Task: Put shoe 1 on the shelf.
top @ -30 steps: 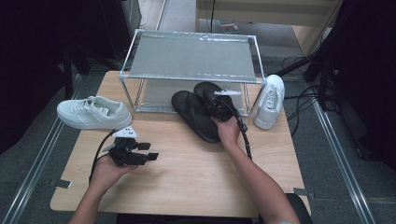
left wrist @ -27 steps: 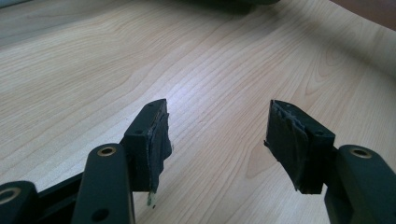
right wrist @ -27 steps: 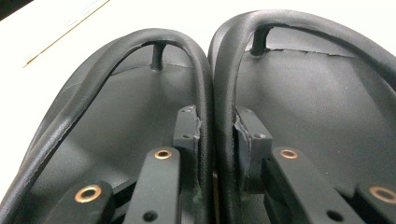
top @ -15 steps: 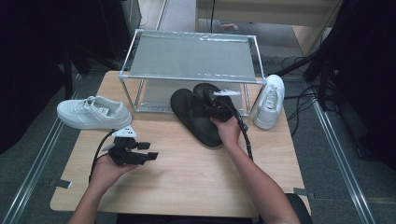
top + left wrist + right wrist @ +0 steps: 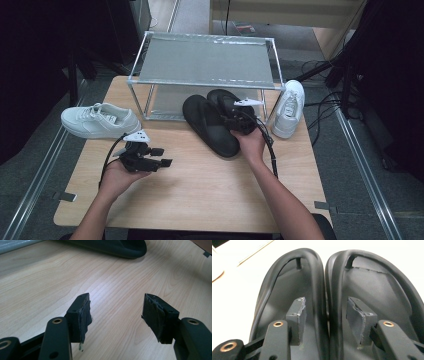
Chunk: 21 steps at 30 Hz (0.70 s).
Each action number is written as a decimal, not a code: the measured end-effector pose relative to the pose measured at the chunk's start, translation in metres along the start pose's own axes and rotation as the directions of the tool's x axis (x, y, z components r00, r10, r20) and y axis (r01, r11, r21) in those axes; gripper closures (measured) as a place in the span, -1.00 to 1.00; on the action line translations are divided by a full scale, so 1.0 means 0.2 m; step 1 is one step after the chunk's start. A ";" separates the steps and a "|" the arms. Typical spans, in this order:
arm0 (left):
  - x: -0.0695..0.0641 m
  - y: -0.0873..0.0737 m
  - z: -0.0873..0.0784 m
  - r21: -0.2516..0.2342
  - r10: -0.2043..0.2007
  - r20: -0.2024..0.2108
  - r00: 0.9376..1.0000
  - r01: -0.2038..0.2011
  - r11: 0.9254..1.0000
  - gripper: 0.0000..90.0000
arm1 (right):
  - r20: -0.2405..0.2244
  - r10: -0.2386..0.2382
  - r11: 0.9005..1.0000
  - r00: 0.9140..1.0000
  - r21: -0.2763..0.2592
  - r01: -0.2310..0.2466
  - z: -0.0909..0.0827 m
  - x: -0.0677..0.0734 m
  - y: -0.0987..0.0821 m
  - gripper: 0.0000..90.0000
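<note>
My right gripper straddled both black sandals' touching inner edges, jaws partly open, gripping nothing yet; closing unevenly risked one slipping free.

Sandal heels: both black sandals run off the bottom edge in the right gripper view, below the jaws.
Sandal ahead of left gripper: only its rounded end shows, the rest lost past the top edge.
</note>
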<state>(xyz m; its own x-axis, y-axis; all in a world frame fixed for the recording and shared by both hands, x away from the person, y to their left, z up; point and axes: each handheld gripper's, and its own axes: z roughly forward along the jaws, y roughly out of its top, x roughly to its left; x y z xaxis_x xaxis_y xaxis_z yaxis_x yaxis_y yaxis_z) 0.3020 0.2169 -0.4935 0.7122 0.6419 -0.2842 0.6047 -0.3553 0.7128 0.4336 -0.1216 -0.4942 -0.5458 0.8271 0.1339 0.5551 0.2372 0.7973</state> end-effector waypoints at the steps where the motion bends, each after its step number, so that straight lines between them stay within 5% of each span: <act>1: 0.00 0.01 0.00 0.003 0.004 -0.001 1.000 -0.004 1.000 -0.11 | 0.003 -0.001 1.000 1.000 -0.010 0.001 -0.02 0.00 -0.01 0.13; 11: 0.01 0.10 0.08 0.021 0.049 0.008 0.999 -0.049 0.999 -0.08 | -0.050 0.017 1.000 0.999 -0.026 -0.018 -0.17 0.00 -0.06 0.15; 21: 0.03 0.19 0.11 0.022 0.063 0.040 0.997 -0.064 0.998 0.07 | -0.118 -0.028 0.999 0.993 -0.043 0.023 -0.31 0.02 -0.16 0.18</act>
<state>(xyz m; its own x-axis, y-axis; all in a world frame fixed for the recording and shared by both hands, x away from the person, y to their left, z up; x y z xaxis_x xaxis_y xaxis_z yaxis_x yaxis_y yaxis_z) 0.3373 0.1930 -0.4833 0.7630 0.5900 -0.2641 0.5653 -0.4107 0.7154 0.3740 -0.1580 -0.4827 -0.6317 0.7540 0.1804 0.5149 0.2341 0.8247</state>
